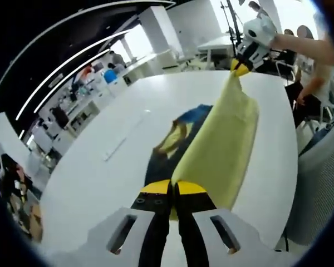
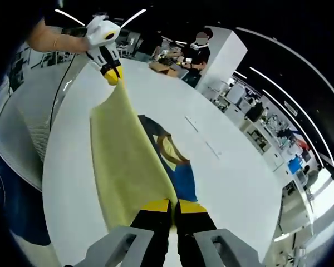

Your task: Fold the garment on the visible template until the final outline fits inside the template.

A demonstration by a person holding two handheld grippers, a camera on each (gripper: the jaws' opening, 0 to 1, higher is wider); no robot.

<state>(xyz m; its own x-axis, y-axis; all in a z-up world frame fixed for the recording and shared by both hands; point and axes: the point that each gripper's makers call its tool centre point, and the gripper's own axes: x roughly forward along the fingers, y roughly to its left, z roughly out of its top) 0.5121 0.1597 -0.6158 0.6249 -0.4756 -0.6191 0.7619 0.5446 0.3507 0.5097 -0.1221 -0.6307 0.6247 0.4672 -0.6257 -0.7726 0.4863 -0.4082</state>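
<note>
Holding yellow garment [image 1: 222,144] taut above table [image 1: 100,167], left gripper [image 1: 173,188] and right gripper [image 2: 173,206] both clamped on corners; lowering evenly advised.

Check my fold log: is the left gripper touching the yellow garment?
Touching. In the left gripper view the left gripper is shut on the garment's edge.

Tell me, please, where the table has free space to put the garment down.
The white table is bare beside the dark template, toward the thin marks. The middle is crowded: the yellow garment hangs there between the left gripper and right gripper.
</note>
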